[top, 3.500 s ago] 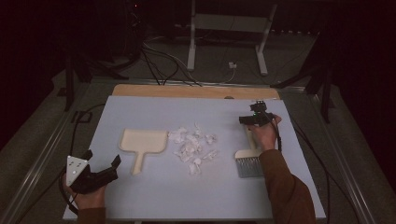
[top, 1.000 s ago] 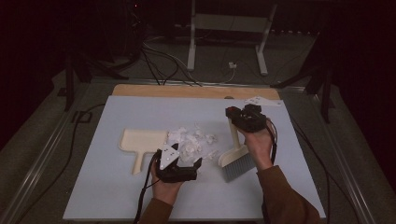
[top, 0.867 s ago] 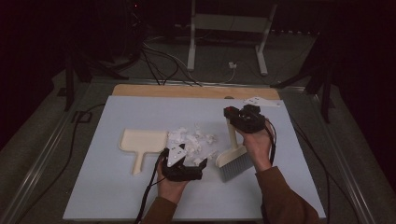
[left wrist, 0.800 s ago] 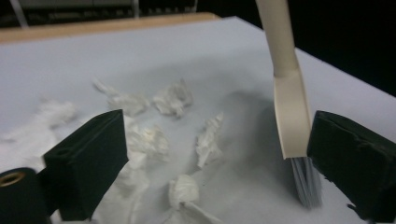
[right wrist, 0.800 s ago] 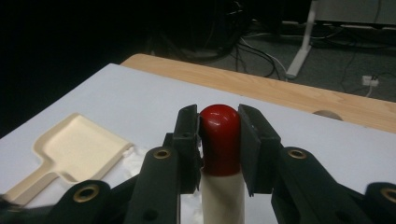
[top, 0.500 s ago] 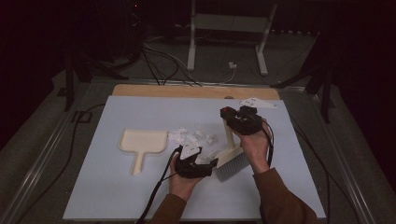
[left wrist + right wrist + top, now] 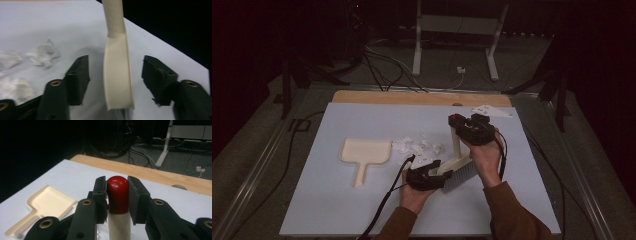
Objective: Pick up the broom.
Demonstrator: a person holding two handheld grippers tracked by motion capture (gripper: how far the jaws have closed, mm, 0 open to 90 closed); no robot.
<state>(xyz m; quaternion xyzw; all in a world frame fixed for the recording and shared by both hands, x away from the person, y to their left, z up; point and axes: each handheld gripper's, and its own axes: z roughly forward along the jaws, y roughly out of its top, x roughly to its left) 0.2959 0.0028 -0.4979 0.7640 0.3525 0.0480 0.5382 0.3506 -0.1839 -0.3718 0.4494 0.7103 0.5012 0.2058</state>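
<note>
- Right claw is clenched on the red rounded tip of the cream plastic hand brush; in the right gripper view its pads press both sides of the red cap, and the cream handle drops away beneath them.
- Left claw has just been closing, yet it is not gripping: in the left gripper view the brush's cream back stands between the two jaws with bench showing on either side of it, so the pads are still off the plastic.
- To do this step well, I judge the left claw should centre on the brush back and close evenly, so neither pad knocks the head sideways, while the right claw keeps the handle steady.
- White bench top carries everything; in the high view the brush rests near its middle with grey bristles down and the handle rising steeply up to the right claw.
- Cream plastic dustpan lies flat, well to the left of both claws, its handle pointing towards the person.
- Crumpled white paper scraps sit between the dustpan and the brush, just beyond the left claw, so the bristles stand beside the pile and not yet in it.
</note>
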